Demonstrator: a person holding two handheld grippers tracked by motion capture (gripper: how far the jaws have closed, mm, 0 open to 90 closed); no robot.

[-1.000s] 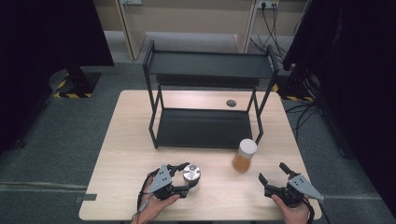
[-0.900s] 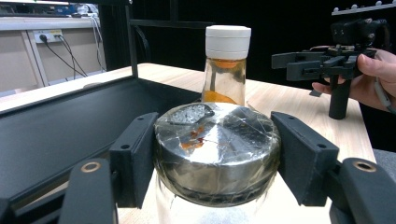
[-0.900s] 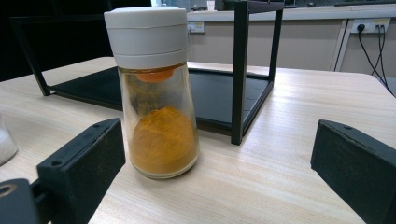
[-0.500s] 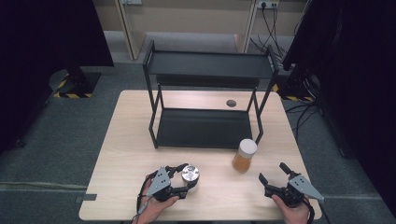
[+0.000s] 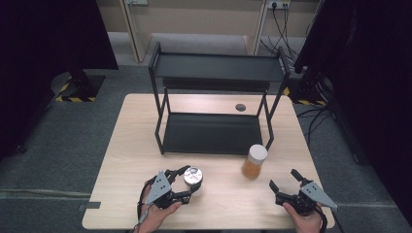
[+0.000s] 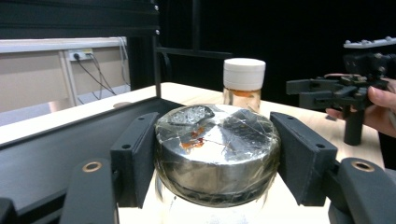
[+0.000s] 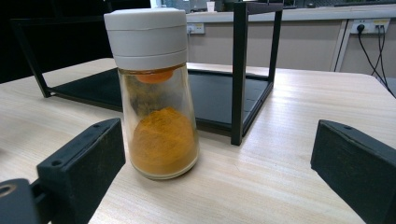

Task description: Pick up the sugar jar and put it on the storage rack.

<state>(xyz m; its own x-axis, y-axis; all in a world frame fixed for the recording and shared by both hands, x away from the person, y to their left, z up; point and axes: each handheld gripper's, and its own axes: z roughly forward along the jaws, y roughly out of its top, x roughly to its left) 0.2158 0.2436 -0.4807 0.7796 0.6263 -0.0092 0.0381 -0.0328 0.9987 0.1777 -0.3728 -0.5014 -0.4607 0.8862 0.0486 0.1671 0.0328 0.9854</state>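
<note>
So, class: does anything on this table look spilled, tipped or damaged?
Nothing stands out. The spice jar stands upright with its cap on beside the black rack; the shiny-lidded jar sits upright between the left gripper pads. No spill on the table.

The left gripper point(image 6: 217, 163) clamps the shiny round metal lid of a glass jar point(image 6: 217, 149) between both black pads. Behind stands a white-capped glass spice jar point(image 6: 243, 83) on the pale wooden desk point(image 6: 299, 121).
</note>
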